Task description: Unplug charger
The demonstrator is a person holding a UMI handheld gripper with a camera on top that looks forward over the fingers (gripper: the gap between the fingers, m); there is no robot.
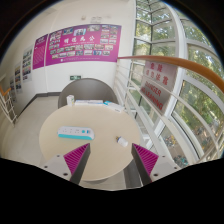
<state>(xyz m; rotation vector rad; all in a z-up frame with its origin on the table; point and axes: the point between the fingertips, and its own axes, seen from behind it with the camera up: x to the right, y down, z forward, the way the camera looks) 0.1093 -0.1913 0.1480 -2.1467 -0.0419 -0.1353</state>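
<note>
A round beige table (100, 165) lies ahead of and below my gripper (111, 158). On it, beyond the left finger, rests a white power strip (77, 132) with a bluish part on top. A small white charger-like block (122, 141) sits apart from it, just ahead of the right finger. The fingers are open and spread wide, their magenta pads (78, 155) to either side with only bare tabletop between them. Neither finger touches anything. I cannot make out a cable.
At the table's far edge lie a flat white and teal object (92, 101) and a dark rounded shape (84, 90). Glass windows with an orange rail (170, 62) run along the right. A purple poster wall (78, 44) stands behind.
</note>
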